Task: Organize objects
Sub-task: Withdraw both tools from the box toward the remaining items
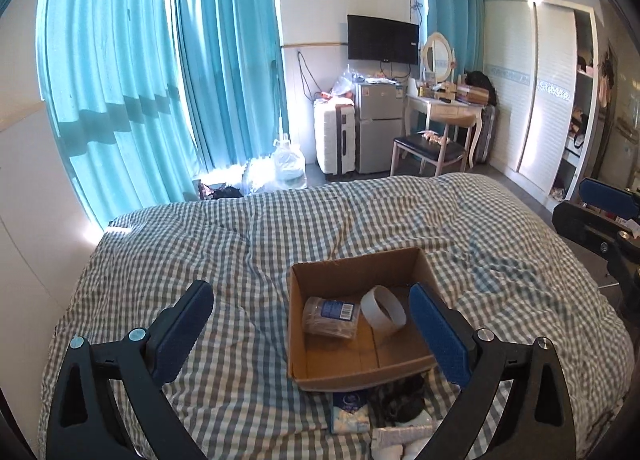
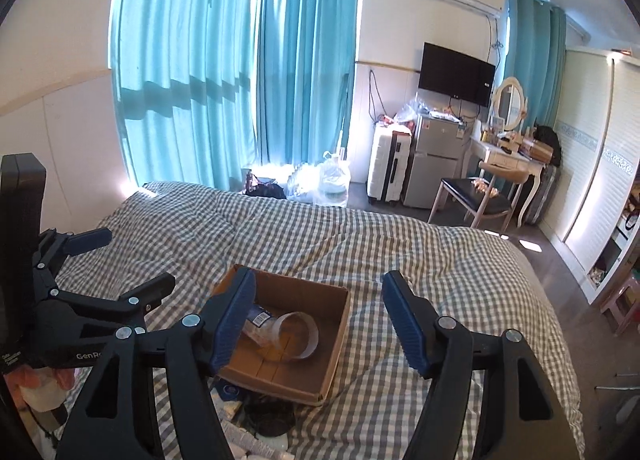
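Observation:
An open cardboard box (image 1: 320,272) lies on the checked bed, and shows in the right wrist view (image 2: 336,332) too. Inside it lie a clear plastic pack with a blue label (image 1: 330,318) and a white tape ring (image 1: 383,310); the ring (image 2: 310,334) and pack (image 2: 260,324) show in the right wrist view. In front of the box lie a blue-and-white tissue pack (image 1: 349,412), a black object (image 1: 400,400) and white items (image 1: 400,442). My left gripper (image 1: 312,334) is open and empty above the box's near side. My right gripper (image 2: 320,324) is open and empty above the box.
The checked bed cover (image 1: 240,244) fills the foreground. Beyond the bed's foot stand teal curtains (image 1: 120,72), a water jug (image 1: 288,168), a white suitcase (image 1: 334,140), a small fridge (image 1: 378,128), a chair (image 1: 430,152), a dressing table and a wardrobe (image 1: 532,92).

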